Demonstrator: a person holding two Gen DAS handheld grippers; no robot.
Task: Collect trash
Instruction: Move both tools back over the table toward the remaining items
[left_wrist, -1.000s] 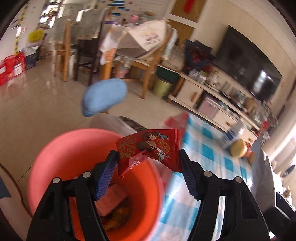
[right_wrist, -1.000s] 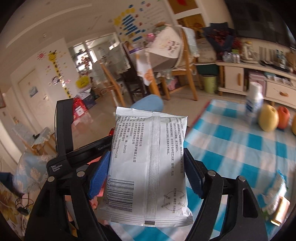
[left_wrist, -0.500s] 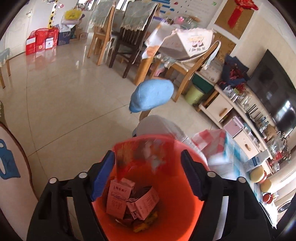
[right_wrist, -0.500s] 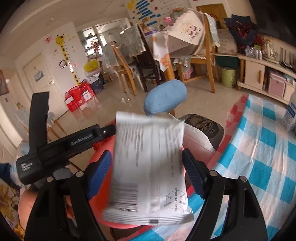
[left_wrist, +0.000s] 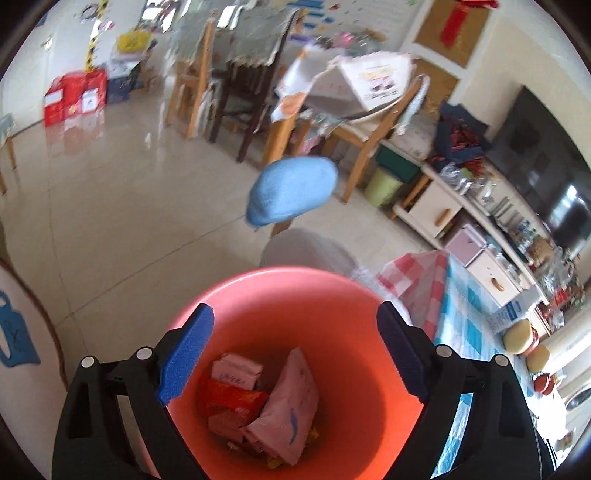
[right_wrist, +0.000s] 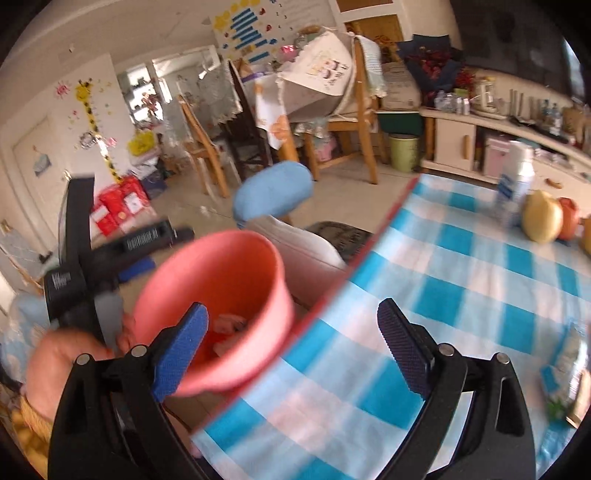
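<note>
A pink bucket (left_wrist: 295, 295) fills the lower middle of the left wrist view. In it lie a pale packet (left_wrist: 291, 406), a red wrapper (left_wrist: 232, 397) and small pink cartons (left_wrist: 236, 369). My left gripper (left_wrist: 295, 354) hangs over the bucket's mouth, its jaws opening and nothing between the blue pads. In the right wrist view the bucket (right_wrist: 214, 295) stands beside the table's edge. My right gripper (right_wrist: 291, 343) is above that edge, jaws opening and empty. The left gripper (right_wrist: 147, 254) shows behind the bucket, held by a hand (right_wrist: 62, 358).
A blue-and-white checked tablecloth (right_wrist: 461, 277) covers the table on the right. On it stand a white bottle (right_wrist: 513, 188) and round fruits (right_wrist: 543, 218), with blurred wrappers (right_wrist: 565, 369) near the right edge. A blue-backed chair (right_wrist: 273, 192) stands behind the bucket, with tiled floor beyond.
The red snack packet left my left gripper and the white packet left my right gripper; both have dropped into the bucket. Both pairs of jaws stand wider, and the left gripper moved over the bucket.
</note>
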